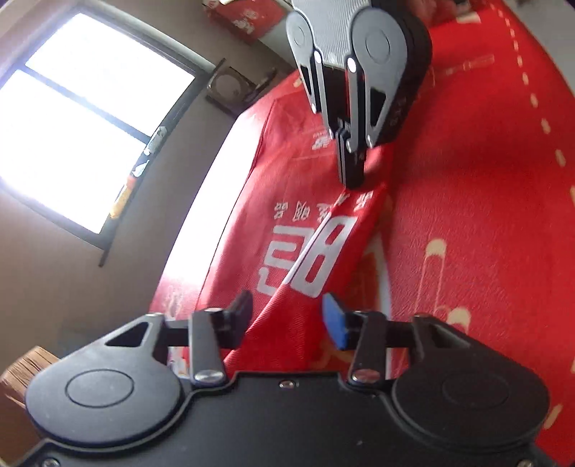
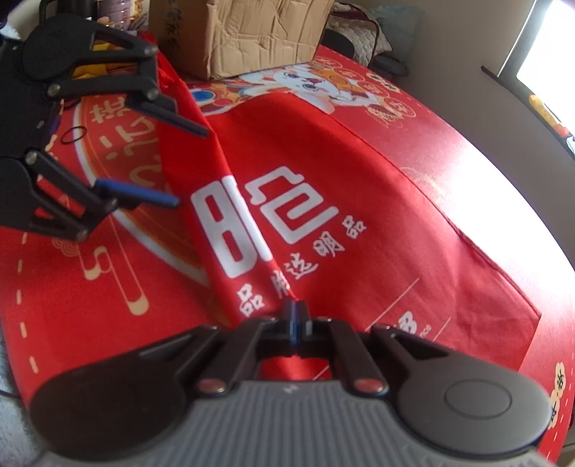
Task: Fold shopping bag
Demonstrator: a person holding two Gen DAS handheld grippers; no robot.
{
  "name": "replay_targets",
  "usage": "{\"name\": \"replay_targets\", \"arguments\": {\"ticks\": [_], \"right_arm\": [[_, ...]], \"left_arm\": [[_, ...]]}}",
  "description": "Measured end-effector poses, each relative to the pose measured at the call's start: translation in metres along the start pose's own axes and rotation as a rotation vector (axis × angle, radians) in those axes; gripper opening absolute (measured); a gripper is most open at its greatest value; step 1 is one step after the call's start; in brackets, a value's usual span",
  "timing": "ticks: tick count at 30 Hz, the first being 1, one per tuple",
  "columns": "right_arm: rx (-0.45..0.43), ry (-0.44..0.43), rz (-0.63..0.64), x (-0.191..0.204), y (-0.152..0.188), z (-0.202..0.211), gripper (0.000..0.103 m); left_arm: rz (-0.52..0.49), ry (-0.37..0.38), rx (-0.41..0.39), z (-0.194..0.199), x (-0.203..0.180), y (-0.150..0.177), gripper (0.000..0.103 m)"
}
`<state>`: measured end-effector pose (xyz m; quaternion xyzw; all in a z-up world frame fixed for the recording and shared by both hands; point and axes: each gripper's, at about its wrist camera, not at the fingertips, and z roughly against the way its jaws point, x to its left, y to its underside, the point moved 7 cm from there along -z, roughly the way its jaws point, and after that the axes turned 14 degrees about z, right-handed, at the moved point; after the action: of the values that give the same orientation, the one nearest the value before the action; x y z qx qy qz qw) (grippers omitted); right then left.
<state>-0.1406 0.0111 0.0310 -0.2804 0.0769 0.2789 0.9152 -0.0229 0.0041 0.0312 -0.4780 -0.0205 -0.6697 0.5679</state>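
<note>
The right gripper [image 2: 295,319] was pinched tight on a raised fold of the red shopping bag [image 2: 359,201]. The left gripper [image 1: 289,319] stood apart, its fingers [image 1: 336,325] either side of the fold's far end, not pressing it. The bag lay spread on a red printed tablecloth [image 2: 90,287] bearing gold characters, a dashed border and a cartoon animal. White print on the bag read "80" beside a squared logo, above Chinese characters I could not read. A cardboard box [image 2: 248,32] sat behind; a bright window [image 1: 82,122] lit the beige wall.
</note>
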Motion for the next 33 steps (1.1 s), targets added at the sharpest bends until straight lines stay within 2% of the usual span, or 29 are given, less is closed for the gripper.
{"name": "replay_targets", "arguments": {"ticks": [3,5,7,10,16,22,28,30,33], "right_arm": [[-0.004,0.0,0.0,0.0,-0.003,-0.01,0.004],[-0.007,-0.005,-0.007,-0.001,-0.003,-0.01,0.004],[-0.013,-0.02,-0.026,-0.004,-0.002,-0.01,0.004],[-0.025,-0.042,-0.059,-0.008,0.0,-0.01,0.004],[-0.056,-0.103,-0.127,-0.018,0.004,-0.01,0.004],[-0.07,-0.149,-0.156,-0.023,0.005,-0.012,0.004],[-0.084,-0.164,-0.171,-0.025,0.006,-0.012,0.004],[-0.086,-0.167,-0.173,-0.025,0.006,-0.012,0.004],[-0.09,-0.17,-0.179,-0.026,0.007,-0.011,0.004]], "left_arm": [[-0.153,0.047,0.044,-0.001,-0.005,0.005,0.026],[-0.304,0.102,0.028,0.004,-0.015,0.01,0.028],[-0.369,0.113,0.033,0.0,-0.017,0.014,0.029],[-0.357,0.15,0.061,-0.012,-0.014,0.016,0.028],[-0.498,0.093,-0.029,-0.027,-0.018,0.024,0.026],[-0.518,0.068,-0.066,-0.041,-0.018,0.022,0.028],[-0.584,0.023,-0.139,-0.057,-0.017,0.015,0.041],[-0.578,0.021,-0.156,-0.064,-0.016,0.01,0.039],[-0.541,0.03,-0.13,-0.069,-0.019,0.001,0.027]]}}
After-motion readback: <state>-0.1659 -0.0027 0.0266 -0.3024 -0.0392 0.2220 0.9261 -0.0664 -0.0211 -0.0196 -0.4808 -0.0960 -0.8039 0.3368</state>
